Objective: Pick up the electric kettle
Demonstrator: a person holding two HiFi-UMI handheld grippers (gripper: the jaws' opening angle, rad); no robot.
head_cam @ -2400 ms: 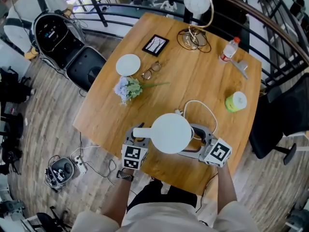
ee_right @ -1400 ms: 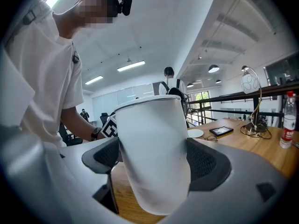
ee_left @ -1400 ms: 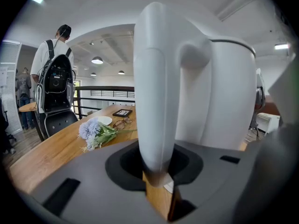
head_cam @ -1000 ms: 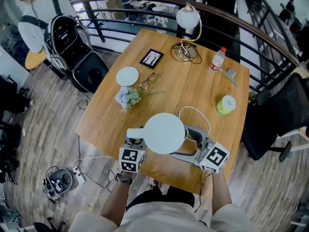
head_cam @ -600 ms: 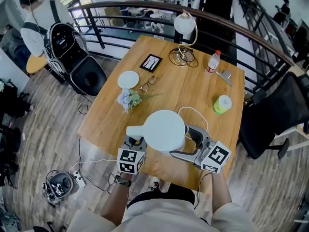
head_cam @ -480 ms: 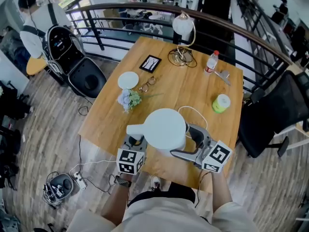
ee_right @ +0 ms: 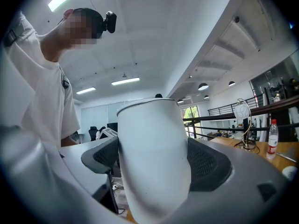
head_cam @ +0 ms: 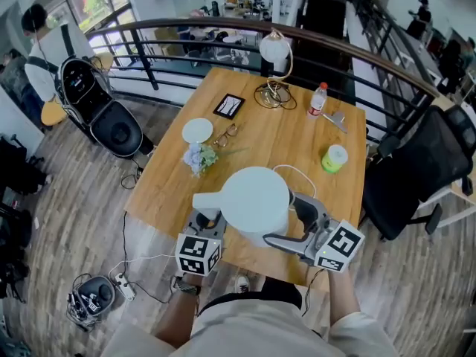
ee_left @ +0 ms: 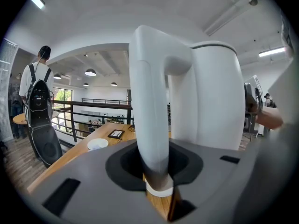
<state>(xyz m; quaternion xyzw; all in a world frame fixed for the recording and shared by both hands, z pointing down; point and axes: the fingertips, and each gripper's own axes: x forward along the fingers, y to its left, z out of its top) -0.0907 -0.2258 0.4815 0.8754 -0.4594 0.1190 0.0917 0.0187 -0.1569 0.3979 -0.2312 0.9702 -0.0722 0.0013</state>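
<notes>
Between the two sets of fingers: white electric kettle [head_cam: 255,199], upright with its lid shut, over the near edge of the wooden counter [head_cam: 297,136].
Left gripper [ee_left: 156,174]: grey fingers [ee_left: 79,171] clenched low on the kettle's curved white handle [ee_left: 149,101]; it points slightly downward.
Right gripper [ee_right: 154,167]: dark mesh-padded fingers [ee_right: 210,164] clamped on either side of the kettle's smooth body; it is held about level.
Arms: both bare forearms reach forward from the torso, with the marker cubes [head_cam: 197,253] nearest the body, one on each side of the kettle.
Just beyond the right fingers: white cord [head_cam: 297,173] looped on the counter.
Farther beyond the fingers: lime-green cup with a pale lid [head_cam: 334,157], clear plastic bottle with a red cap [head_cam: 317,100], round white dish [head_cam: 197,130], bunch of pale flowers [head_cam: 198,157].
Contents: the kettle's are hidden by its lid; the bottle's cannot be made out.
Writing: black-and-white square patterns on the cubes; the bottle label is too small to read.
</notes>
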